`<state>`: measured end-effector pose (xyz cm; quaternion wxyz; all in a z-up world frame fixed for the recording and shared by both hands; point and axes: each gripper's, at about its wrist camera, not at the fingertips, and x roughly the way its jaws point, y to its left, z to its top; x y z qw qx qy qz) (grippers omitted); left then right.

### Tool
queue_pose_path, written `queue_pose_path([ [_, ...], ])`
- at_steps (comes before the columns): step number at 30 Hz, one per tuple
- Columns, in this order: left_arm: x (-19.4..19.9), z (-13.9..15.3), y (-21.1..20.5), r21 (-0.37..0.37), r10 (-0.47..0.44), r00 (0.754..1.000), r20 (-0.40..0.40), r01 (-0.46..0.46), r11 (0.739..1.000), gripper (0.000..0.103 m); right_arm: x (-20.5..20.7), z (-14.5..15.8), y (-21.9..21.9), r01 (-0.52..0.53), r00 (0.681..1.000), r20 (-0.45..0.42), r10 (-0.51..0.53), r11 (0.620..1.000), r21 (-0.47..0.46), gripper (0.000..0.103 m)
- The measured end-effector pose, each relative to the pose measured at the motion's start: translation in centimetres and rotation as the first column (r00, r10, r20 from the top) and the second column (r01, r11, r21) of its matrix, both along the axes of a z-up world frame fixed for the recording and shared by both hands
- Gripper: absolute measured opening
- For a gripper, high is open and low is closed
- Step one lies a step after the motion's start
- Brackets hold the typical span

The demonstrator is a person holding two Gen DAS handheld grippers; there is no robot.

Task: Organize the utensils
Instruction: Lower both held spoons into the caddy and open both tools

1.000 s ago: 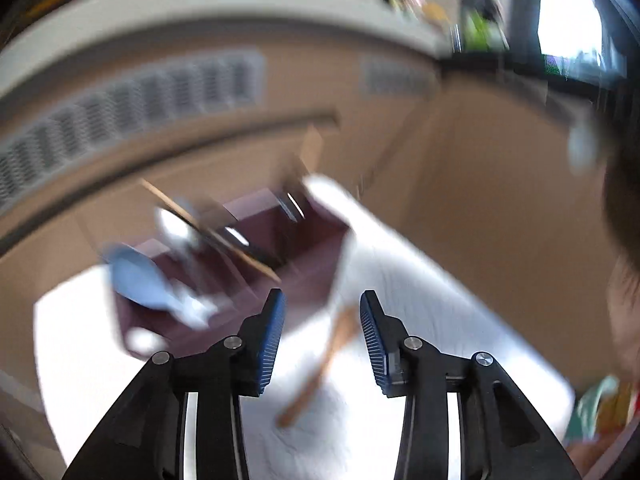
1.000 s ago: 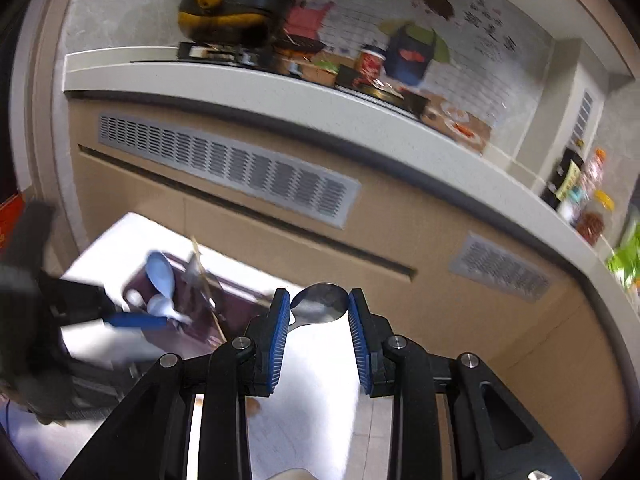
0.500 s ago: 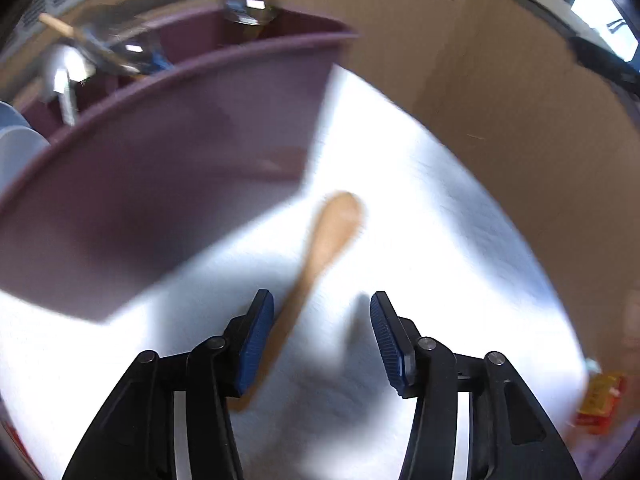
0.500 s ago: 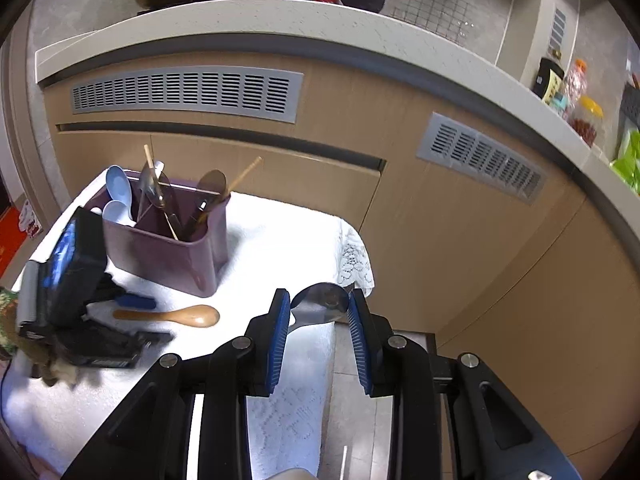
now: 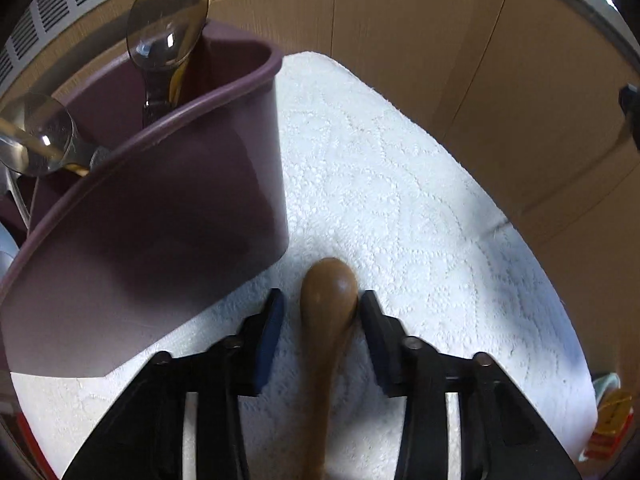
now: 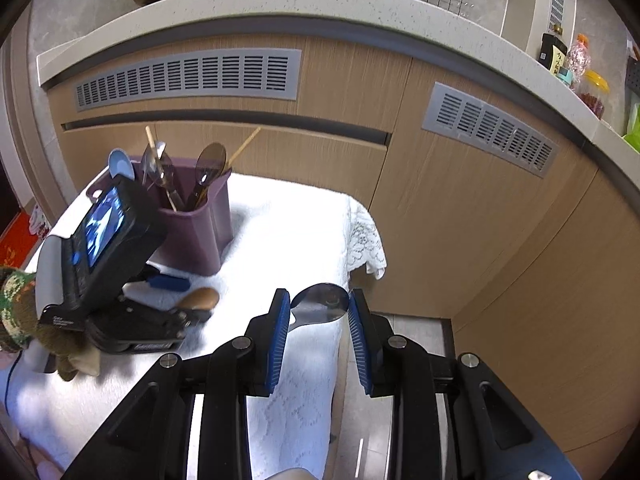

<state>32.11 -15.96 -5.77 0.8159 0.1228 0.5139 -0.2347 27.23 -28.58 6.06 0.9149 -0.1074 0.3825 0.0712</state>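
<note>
A wooden spoon lies on the white cloth just right of the purple utensil holder. My left gripper points down over it, and its jaws straddle the spoon's bowl while closing. The right pad is at the bowl's edge; a gap shows at the left pad. In the right wrist view the left gripper sits beside the holder with the wooden spoon at its tips. My right gripper hovers past the table's right edge, shut on the bowl of a metal spoon.
The holder carries several spoons and chopsticks. A white lace cloth covers the small table, hanging over its right edge. Wooden cabinet fronts with vents stand close behind. Bottles line the counter. A camouflage sleeve is at far left.
My left gripper came down from above the holder onto the wooden spoon and its jaws narrowed around the bowl. My right gripper sank toward the table's edge, still gripping the metal spoon.
</note>
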Motion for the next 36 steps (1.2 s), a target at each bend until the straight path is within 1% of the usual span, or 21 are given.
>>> queue_pose_path([
  [4, -1.8, 0.3, 0.9, -0.026, 0.021, 0.999, 0.024, -0.02, 0.999, 0.031, -0.6, -0.9, 0.9, -0.023, 0.999, -0.038, 0.022, 1.0, -0.012, 0.027],
  [6, -3.2, 0.9, 1.9, -0.042, 0.026, 0.998, 0.049, -0.024, 0.999, 0.031, -1.0, -1.1, 1.7, -0.043, 0.998, -0.047, 0.042, 0.999, -0.022, 0.027],
  [8, -5.1, 2.1, 3.1, -0.05, 0.045, 0.993, 0.109, -0.04, 0.998, 0.031, -1.4, -1.0, 2.5, -0.062, 0.997, -0.049, 0.06, 0.998, -0.032, 0.027],
  [9, -4.7, 3.0, 3.5, -0.056, 0.052, 0.99, 0.13, -0.045, 0.997, 0.031, -1.7, -0.9, 3.1, -0.073, 0.996, -0.048, 0.071, 0.997, -0.037, 0.027],
  [14, -7.9, 5.6, 6.3, -0.108, 0.086, 0.973, 0.214, -0.064, 0.992, 0.031, -2.4, -0.7, 6.3, -0.135, 0.99, -0.052, 0.131, 0.989, -0.064, 0.027],
  [17, -8.5, 7.3, 7.8, -0.135, 0.103, 0.963, 0.25, -0.071, 0.988, 0.031, -2.5, -0.6, 8.2, -0.158, 0.986, -0.062, 0.153, 0.984, -0.084, 0.027],
  [18, -7.3, 7.7, 8.0, -0.15, 0.113, 0.96, 0.258, -0.075, 0.986, 0.031, -2.6, -0.5, 8.8, -0.164, 0.985, -0.061, 0.159, 0.982, -0.089, 0.027],
  [19, -7.8, 8.1, 8.9, -0.169, 0.124, 0.955, 0.269, -0.08, 0.982, 0.031, -2.7, -0.3, 9.3, -0.169, 0.985, -0.059, 0.164, 0.981, -0.092, 0.027],
  [20, -8.5, 8.7, 10.2, -0.197, 0.142, 0.947, 0.287, -0.087, 0.977, 0.031, -2.7, 0.1, 9.7, -0.172, 0.984, -0.053, 0.168, 0.981, -0.094, 0.027],
  [21, -8.9, 9.6, 10.6, -0.218, 0.156, 0.94, 0.305, -0.09, 0.972, 0.031, -2.8, 0.8, 10.1, -0.17, 0.985, -0.037, 0.167, 0.981, -0.096, 0.027],
  [22, -9.1, 11.0, 11.2, -0.248, 0.174, 0.926, 0.335, -0.092, 0.964, 0.031, -2.8, 1.5, 10.3, -0.164, 0.987, -0.016, 0.163, 0.982, -0.098, 0.027],
  [23, -9.1, 12.1, 11.6, -0.274, 0.192, 0.912, 0.363, -0.093, 0.957, 0.031, -3.0, 3.0, 10.5, -0.152, 0.987, 0.031, 0.156, 0.983, -0.1, 0.027],
  [25, -8.8, 15.9, 13.6, -0.332, 0.23, 0.874, 0.428, -0.085, 0.94, 0.031, -3.2, 6.2, 10.8, -0.139, 0.981, 0.122, 0.15, 0.986, -0.092, 0.027],
  [26, -8.3, 17.7, 13.9, -0.358, 0.256, 0.85, 0.46, -0.087, 0.93, 0.031, -3.2, 8.1, 10.9, -0.132, 0.975, 0.167, 0.144, 0.988, -0.08, 0.027],
  [27, -7.5, 19.4, 14.4, -0.383, 0.287, 0.819, 0.498, -0.089, 0.92, 0.031, -3.1, 9.8, 11.0, -0.126, 0.968, 0.21, 0.138, 0.99, -0.069, 0.027],
  [28, -7.1, 20.7, 14.7, -0.402, 0.304, 0.798, 0.52, -0.086, 0.912, 0.031, -2.9, 11.4, 11.2, -0.122, 0.96, 0.247, 0.135, 0.99, -0.069, 0.027],
  [29, -6.5, 21.9, 15.1, -0.428, 0.326, 0.783, 0.531, -0.085, 0.9, 0.031, -2.7, 12.7, 11.5, -0.119, 0.95, 0.281, 0.135, 0.99, -0.075, 0.027],
  [30, -5.9, 22.8, 15.4, -0.445, 0.34, 0.773, 0.535, -0.084, 0.891, 0.031, -2.4, 13.8, 11.7, -0.117, 0.942, 0.307, 0.136, 0.99, -0.081, 0.027],
  [32, -4.9, 24.1, 16.1, -0.47, 0.37, 0.748, 0.552, -0.088, 0.879, 0.031, -1.6, 15.1, 12.2, -0.125, 0.936, 0.319, 0.146, 0.988, -0.086, 0.027],
  [33, -3.6, 24.2, 16.0, -0.476, 0.381, 0.737, 0.559, -0.09, 0.875, 0.031, -1.0, 15.4, 12.5, -0.131, 0.937, 0.313, 0.152, 0.988, -0.088, 0.027],
  [36, -1.9, 24.7, 16.7, -0.49, 0.404, 0.722, 0.561, -0.102, 0.865, 0.031, 0.6, 14.9, 13.3, -0.13, 0.943, 0.29, 0.161, 0.984, -0.124, 0.027],
])
